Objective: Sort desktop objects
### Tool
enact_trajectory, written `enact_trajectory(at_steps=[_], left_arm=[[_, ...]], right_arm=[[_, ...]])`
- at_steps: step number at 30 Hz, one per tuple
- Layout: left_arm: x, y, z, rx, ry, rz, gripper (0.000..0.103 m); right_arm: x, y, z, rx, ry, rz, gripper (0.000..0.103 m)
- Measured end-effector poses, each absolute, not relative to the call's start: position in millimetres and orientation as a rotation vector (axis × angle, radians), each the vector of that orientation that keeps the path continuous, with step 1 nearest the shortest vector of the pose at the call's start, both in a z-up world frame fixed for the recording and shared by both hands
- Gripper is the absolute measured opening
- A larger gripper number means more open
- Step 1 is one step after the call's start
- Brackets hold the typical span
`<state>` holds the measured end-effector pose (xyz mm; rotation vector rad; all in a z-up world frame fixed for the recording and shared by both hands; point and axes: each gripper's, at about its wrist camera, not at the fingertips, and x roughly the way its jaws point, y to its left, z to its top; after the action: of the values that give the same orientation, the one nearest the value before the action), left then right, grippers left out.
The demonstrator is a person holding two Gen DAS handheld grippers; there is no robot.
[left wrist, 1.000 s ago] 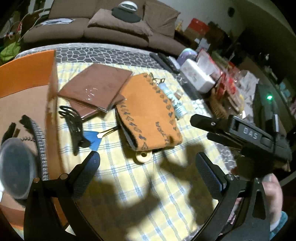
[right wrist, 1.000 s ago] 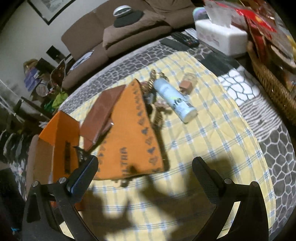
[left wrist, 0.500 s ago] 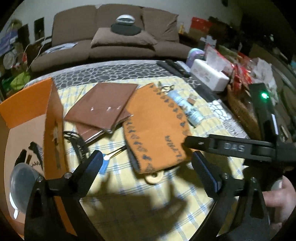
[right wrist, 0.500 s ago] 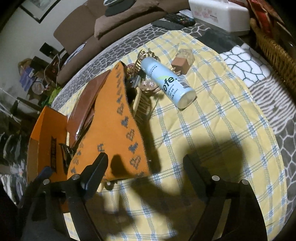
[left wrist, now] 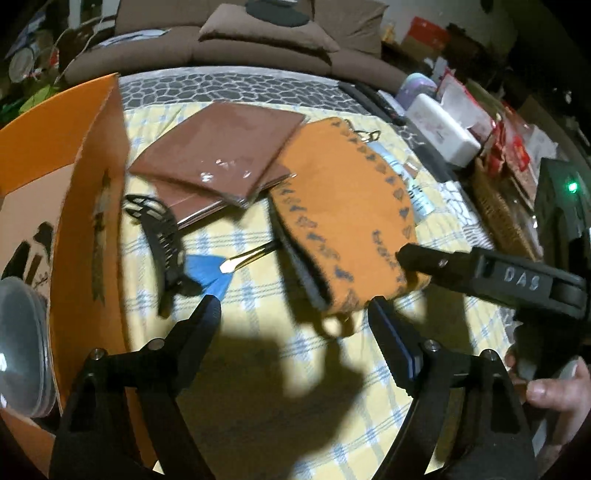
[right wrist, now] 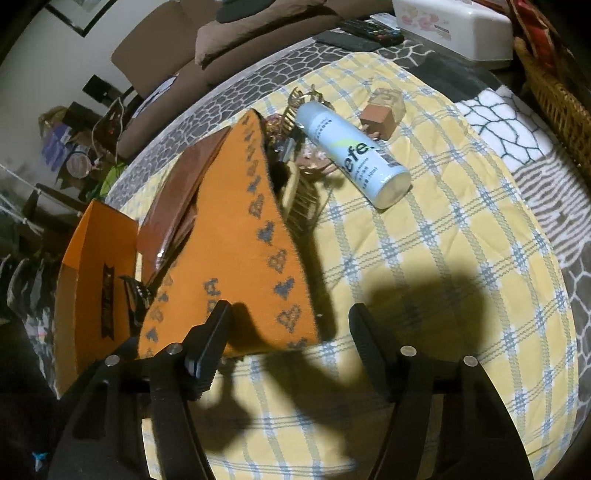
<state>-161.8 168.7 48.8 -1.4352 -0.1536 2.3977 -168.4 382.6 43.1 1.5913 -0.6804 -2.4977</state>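
Note:
An orange cloth pouch (left wrist: 343,206) with grey patterned edging lies on the yellow checked tablecloth (right wrist: 461,258), draped over other items. My left gripper (left wrist: 295,317) hovers at its near corner, jaws closing, with the corner just between the fingertips and the pads not pressing it. My right gripper (right wrist: 290,317) is closing too. The pouch's corner (right wrist: 280,288) sits in its gap and no squeeze shows. One of the right gripper's fingers (left wrist: 443,264) reaches the pouch's right edge in the left wrist view.
Brown flat packets (left wrist: 221,155), a black claw clip (left wrist: 162,236) and a blue fan brush (left wrist: 210,271) lie beside an orange box (left wrist: 88,184). A white spray bottle (right wrist: 354,151), small brown-capped bottle (right wrist: 384,110), gold clips (right wrist: 299,199), tissue box (right wrist: 454,26) and wicker basket (right wrist: 554,92) stand right.
Both grippers have sunk toward the orange pouch and their jaws have narrowed. The right gripper's finger has come up against the pouch's right edge.

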Motion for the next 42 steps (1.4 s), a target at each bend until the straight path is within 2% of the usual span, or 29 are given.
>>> enact_trajectory(at_steps=[9,12,14,15,17,19,23,36,42], left_arm=[[-158.9,180.4,55.1,-1.394,-0.212,2.344,0.08],[-168.0,188.7,48.5,-1.398,-0.219,2.31,0.079],[-171.9,192.7,41.2,-1.42,-0.214,2.289,0.061],[-174.9,194.4,35.3,-1.447,-0.208,2.267,0.044],[-175.6,193.9,31.9,-1.45,-0.203,2.267,0.041],[-175.2,191.7,35.3,-1.427,-0.212,2.268,0.027],[-169.5,190.9,57.1,-1.333,-0.204,2.294,0.017],[-152.9,145.8,162.6,-0.993,-0.423,2.292,0.016],[-145.0,109.7,200.3,-0.881,-0.5,2.299,0.015]], right_arm=[[-166.1,378.4,47.0,1.588,-0.654,-2.494,0.068],[-165.4,376.9,45.2,1.594,-0.641,-2.488,0.06],[-165.6,375.9,42.7,1.6,-0.64,-2.472,0.048],[-165.4,375.1,41.6,1.602,-0.639,-2.465,0.045],[-165.2,373.2,40.4,1.608,-0.63,-2.459,0.034],[-165.0,371.8,41.8,1.594,-0.632,-2.451,0.029],[-162.6,368.7,51.4,1.526,-0.686,-2.4,0.019],[-147.6,357.8,128.0,1.091,-0.889,-2.211,0.016],[-143.6,330.0,166.3,0.974,-0.858,-2.157,0.015]])
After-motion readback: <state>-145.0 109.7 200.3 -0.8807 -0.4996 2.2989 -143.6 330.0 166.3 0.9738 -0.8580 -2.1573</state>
